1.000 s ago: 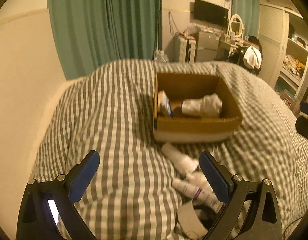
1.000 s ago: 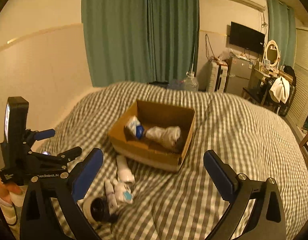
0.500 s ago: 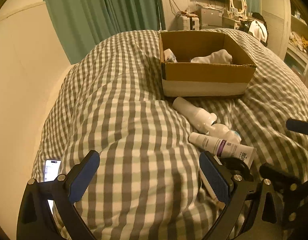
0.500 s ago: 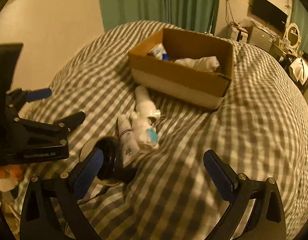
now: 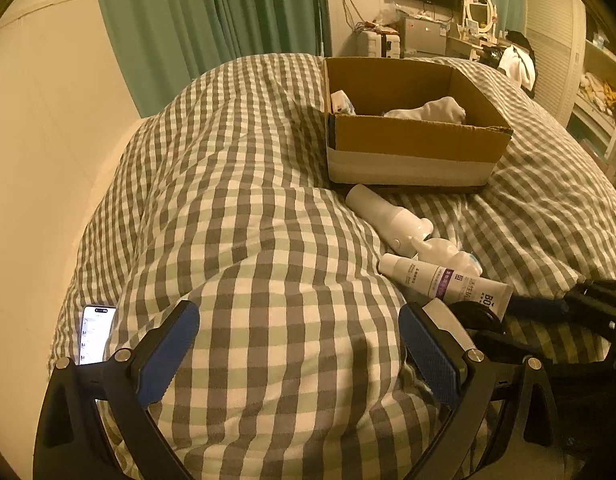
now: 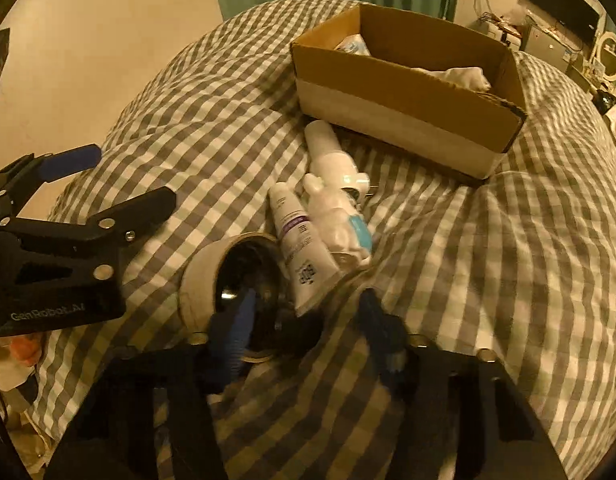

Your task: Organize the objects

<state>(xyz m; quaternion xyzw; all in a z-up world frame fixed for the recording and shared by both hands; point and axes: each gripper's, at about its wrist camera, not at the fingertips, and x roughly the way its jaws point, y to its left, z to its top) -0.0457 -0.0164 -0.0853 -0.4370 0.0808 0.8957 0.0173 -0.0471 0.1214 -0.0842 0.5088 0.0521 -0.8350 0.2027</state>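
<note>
Reaching: right gripper point(image 6: 303, 320) is down at the near end of the pile, its blue fingers point(image 6: 235, 320) partly apart, one finger poking into the dark mouth of the round tin point(image 6: 231, 276), the other outside the rim on the tube side. Blurry, so I can't tell if they're pinching the wall yet.

Pile: just ahead of those fingers lies the purple-label tube point(image 6: 301, 252), touching the tin; beside it the white bear-shaped bottle point(image 6: 336, 220), and beyond both the plain white bottle point(image 6: 328, 148), its far end just short of the box.

Box: cardboard box point(image 6: 408, 100) sits well ahead of the fingers on the checked duvet point(image 6: 488, 260), with white stuff already inside.

Left gripper: left gripper point(image 5: 299, 352) has fingers wide apart, nothing between them but duvet; the pile is off to its right side.

Phone: a lit phone point(image 5: 95, 332) lies just outside the left finger.

Tip: I'd say bite the tin's wall squarely before lifting, since the bedding is soft and the tube leaning on it will probably roll.

Risk: a shallow pinch on a curved rim could slip.
</note>
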